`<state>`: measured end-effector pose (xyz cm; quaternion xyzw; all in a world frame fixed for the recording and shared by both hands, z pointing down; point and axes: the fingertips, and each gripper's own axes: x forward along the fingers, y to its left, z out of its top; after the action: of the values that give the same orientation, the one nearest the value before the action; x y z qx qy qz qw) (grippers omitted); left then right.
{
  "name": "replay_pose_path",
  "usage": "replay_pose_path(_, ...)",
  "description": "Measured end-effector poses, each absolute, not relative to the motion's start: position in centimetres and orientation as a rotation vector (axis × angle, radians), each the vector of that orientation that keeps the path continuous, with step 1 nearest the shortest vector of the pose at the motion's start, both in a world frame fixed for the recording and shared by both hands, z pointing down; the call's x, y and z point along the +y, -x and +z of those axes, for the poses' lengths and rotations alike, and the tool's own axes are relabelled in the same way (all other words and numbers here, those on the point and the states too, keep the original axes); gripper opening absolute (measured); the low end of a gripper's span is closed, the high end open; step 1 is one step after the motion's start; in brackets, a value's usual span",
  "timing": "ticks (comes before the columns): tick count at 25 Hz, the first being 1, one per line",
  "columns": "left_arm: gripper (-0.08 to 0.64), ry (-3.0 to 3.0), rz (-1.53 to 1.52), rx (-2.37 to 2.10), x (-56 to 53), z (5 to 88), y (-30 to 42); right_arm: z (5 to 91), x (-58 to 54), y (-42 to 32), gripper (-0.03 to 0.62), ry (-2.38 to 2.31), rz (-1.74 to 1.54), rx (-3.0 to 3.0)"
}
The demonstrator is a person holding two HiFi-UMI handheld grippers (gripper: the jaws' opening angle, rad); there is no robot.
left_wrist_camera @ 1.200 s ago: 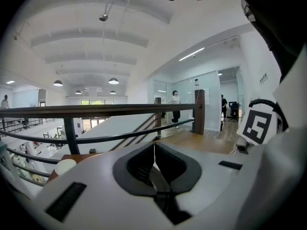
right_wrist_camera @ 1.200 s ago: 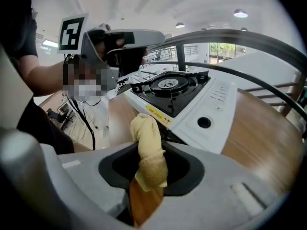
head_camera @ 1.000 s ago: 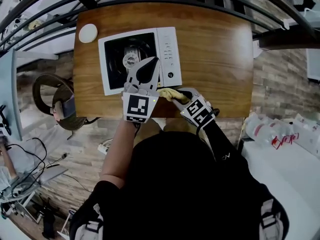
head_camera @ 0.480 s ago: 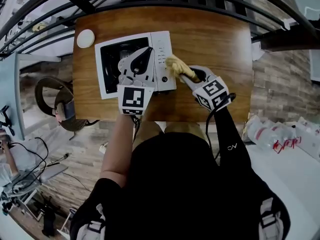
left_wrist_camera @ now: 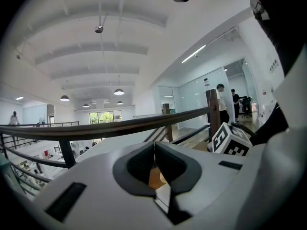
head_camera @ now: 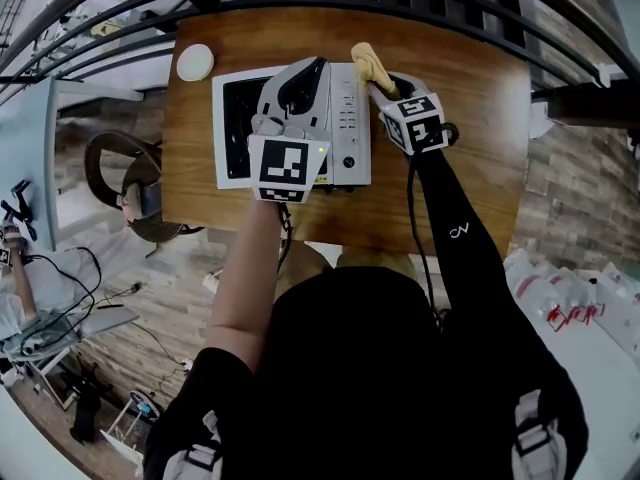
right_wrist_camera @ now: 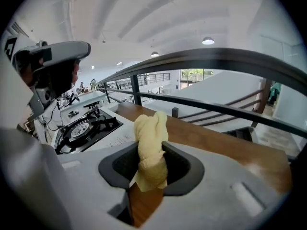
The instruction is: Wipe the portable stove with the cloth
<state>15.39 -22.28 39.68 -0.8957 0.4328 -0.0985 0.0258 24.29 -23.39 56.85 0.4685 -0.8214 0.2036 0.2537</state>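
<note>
- Stove (head_camera: 349,108): white body with a black burner well, set on the left half of the wooden bench (head_camera: 450,188), its back side close to the far edge. The control strip runs along its right side.
- Cloth (head_camera: 368,66): yellow and bunched into a twisted wad. It sits near the far edge of the bench, at the stove's far right corner. Whether it touches the stove cannot be told.
- Right gripper (head_camera: 383,80): jaws pinching the cloth, which sticks out beyond the tips. Its own view shows the wad (right_wrist_camera: 151,147) clamped between them, with the burner (right_wrist_camera: 84,128) off to the left.
- Left gripper (head_camera: 305,73): above the burner well, tips pointing toward the far edge. In its own view the jaws (left_wrist_camera: 154,150) are pressed together with nothing between them.
- Disc (head_camera: 195,62): small, round and white, at the far left corner of the bench, just beside the stove.
- Railing (right_wrist_camera: 216,61): dark metal bars running beyond the far edge.
</note>
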Motion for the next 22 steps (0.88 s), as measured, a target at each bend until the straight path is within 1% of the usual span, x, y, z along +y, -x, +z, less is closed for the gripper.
replay_pose_path(4,0.011,2.76,-0.35,1.332,-21.8,40.2,-14.9,57.9,-21.5,-24.5,0.117,-1.283,0.678,-2.274)
replay_pose_path(12,0.011,2.793,-0.401,1.377,-19.5,42.4,-13.6,58.6,-11.8,-22.8,0.117,-1.181,0.824,-2.319)
replay_pose_path(17,0.011,2.805,-0.417,1.363,-18.2,42.8,-13.7,58.4,-7.5,-21.7,0.117,-1.097,0.818,-2.331)
replay_pose_path(22,0.011,2.801,-0.407,1.366,-17.5,42.3,-13.4,57.7,-7.1,-22.4,0.117,-1.114,0.756,-2.327)
